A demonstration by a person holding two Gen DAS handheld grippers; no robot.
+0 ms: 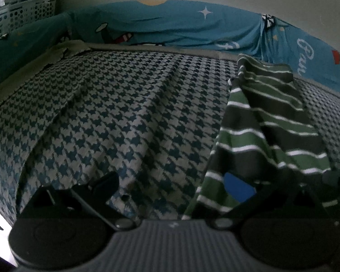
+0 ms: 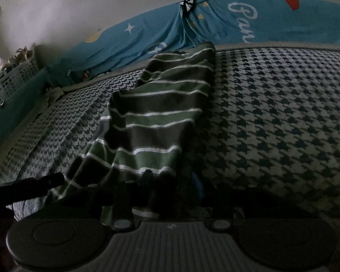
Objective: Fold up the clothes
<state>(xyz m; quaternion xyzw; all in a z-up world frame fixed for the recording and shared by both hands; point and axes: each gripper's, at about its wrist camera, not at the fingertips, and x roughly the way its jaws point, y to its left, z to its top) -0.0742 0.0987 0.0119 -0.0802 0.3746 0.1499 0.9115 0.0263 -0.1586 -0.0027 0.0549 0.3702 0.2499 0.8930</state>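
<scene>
Dark jaws of the right gripper sit partly open over the near hem of a green striped shirt; whether they grip is unclear. Beyond, it lies bunched lengthwise across the houndstooth bedcover, folding unfinished.

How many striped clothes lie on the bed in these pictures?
1. One green-and-grey striped garment lies lengthwise on the houndstooth bed cover, from the blue sheet at the wall down to the grippers. Others may be hidden outside the views.
</scene>
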